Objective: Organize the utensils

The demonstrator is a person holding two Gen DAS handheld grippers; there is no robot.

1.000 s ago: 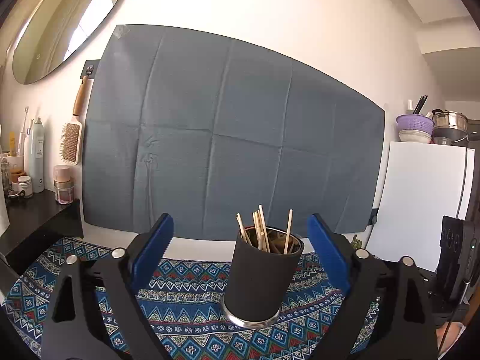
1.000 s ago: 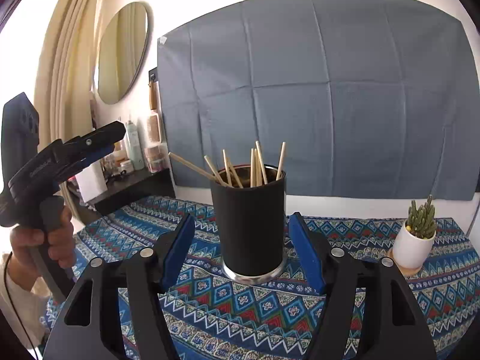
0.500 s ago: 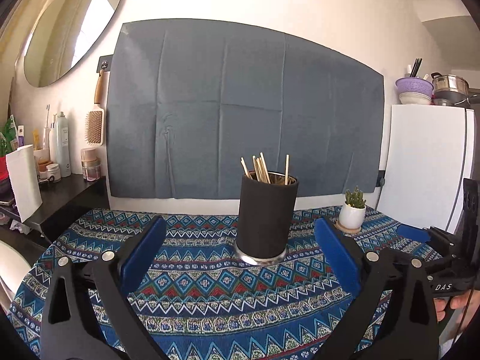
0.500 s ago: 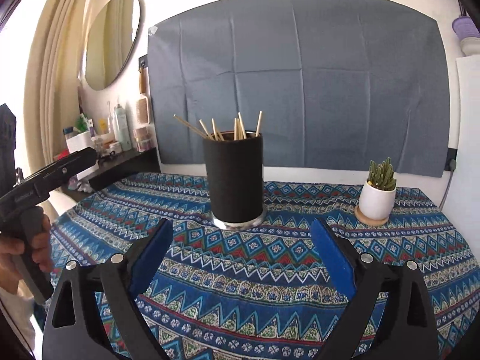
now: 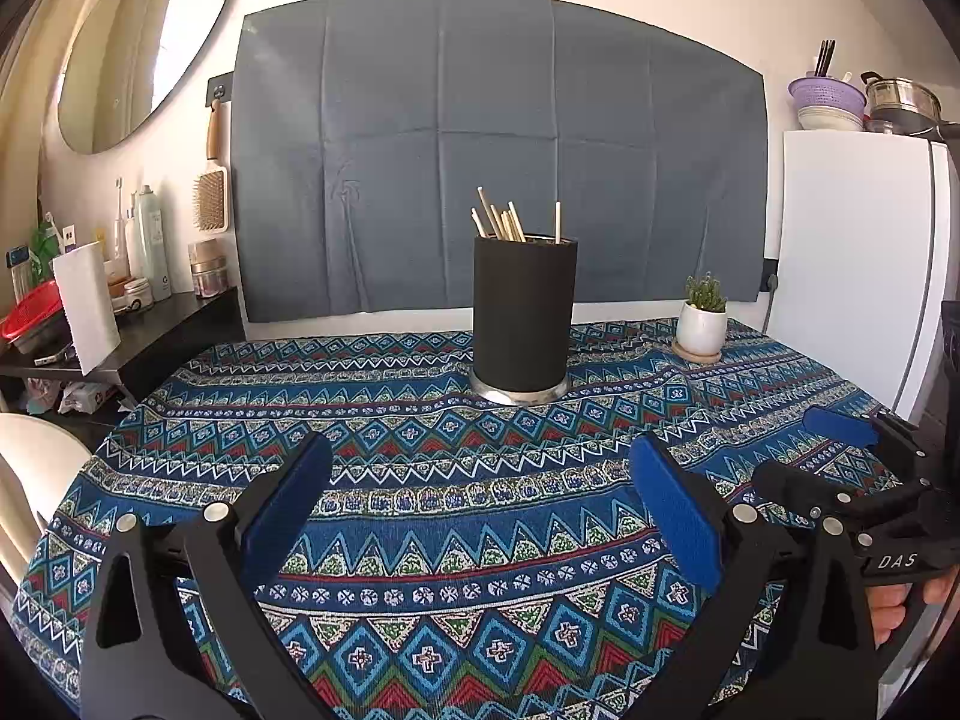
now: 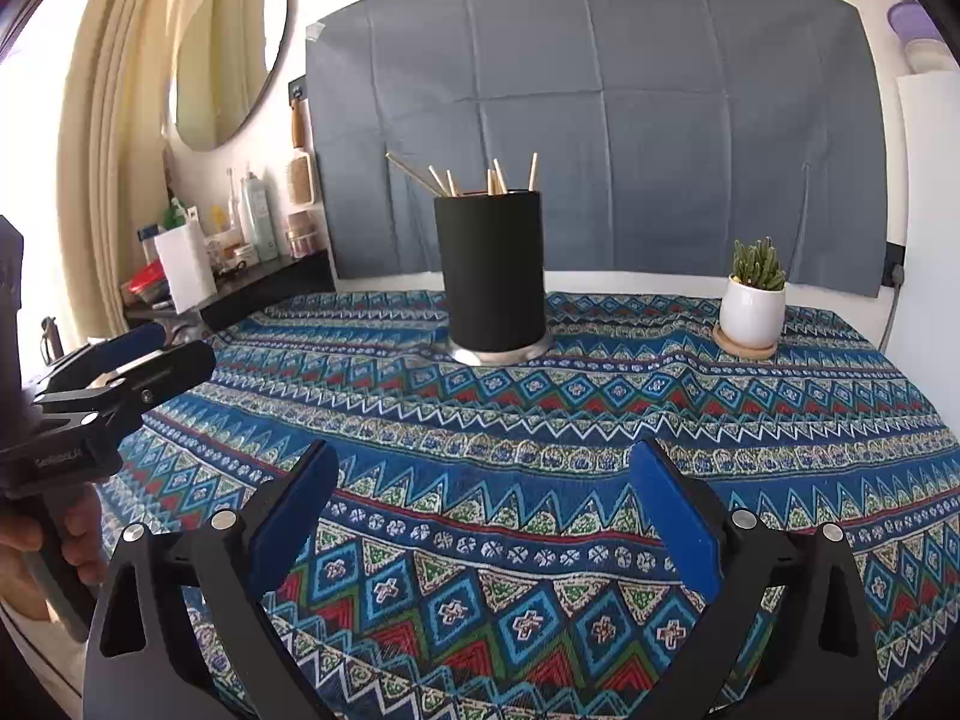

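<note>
A black cylindrical utensil holder [image 5: 523, 312] is standing upright toward the back of the table, wooden chopsticks [image 5: 503, 221] poking from its top. It is sitting on a blue patterned tablecloth [image 5: 456, 516], with a small potted cactus [image 6: 753, 300] resting well to its right. Behind, a grey cloth [image 5: 498, 150] is hanging on the white wall beside a round mirror [image 6: 231, 54]. The left gripper [image 5: 480, 504] and right gripper [image 6: 483, 504] are hovering near the front edge, both spread wide, holding nothing.
</note>
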